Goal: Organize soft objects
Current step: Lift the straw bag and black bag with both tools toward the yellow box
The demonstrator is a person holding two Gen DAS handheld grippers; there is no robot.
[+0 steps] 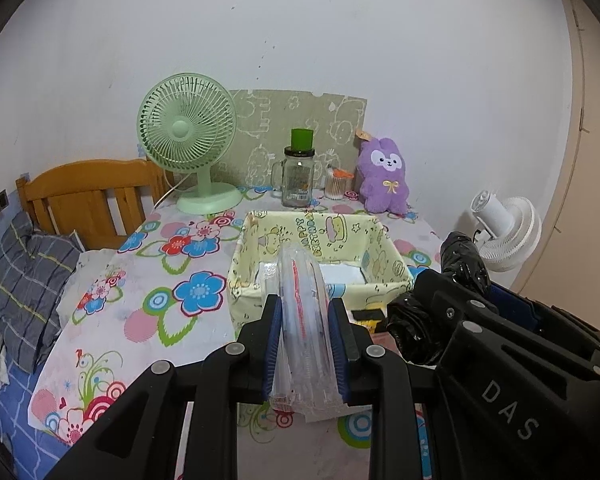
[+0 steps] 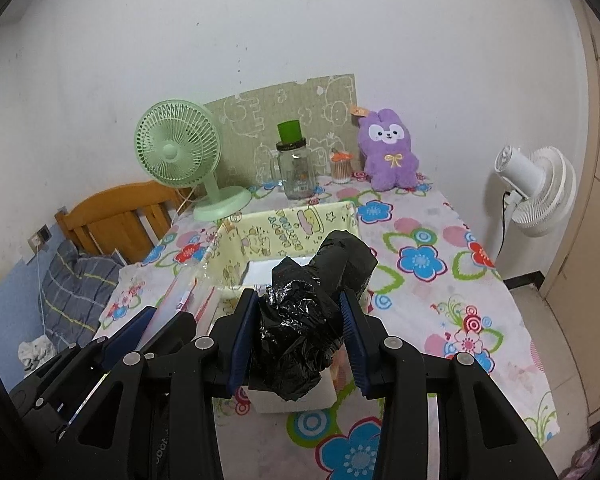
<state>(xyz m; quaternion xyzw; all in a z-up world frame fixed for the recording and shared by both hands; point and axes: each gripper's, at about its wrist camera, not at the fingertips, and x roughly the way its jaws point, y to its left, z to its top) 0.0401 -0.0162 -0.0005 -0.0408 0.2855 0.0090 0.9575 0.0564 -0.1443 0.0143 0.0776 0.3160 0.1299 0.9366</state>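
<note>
Pinching clear packet [image 1: 304, 320] btwn jaws.

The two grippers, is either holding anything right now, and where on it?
Left gripper clamps a clear plastic packet across its flat sides, near its lower end. Right gripper squeezes a crumpled black plastic bag around its middle.

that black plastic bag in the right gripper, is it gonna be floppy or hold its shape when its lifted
The black bag is likely floppy: its crinkled film bulges unevenly above the right gripper, whose jaws are shut on it. It probably weighs little, since it looks like thin bunched film. Its glossy surface may be slippery, so it could slide in the grip.
</note>
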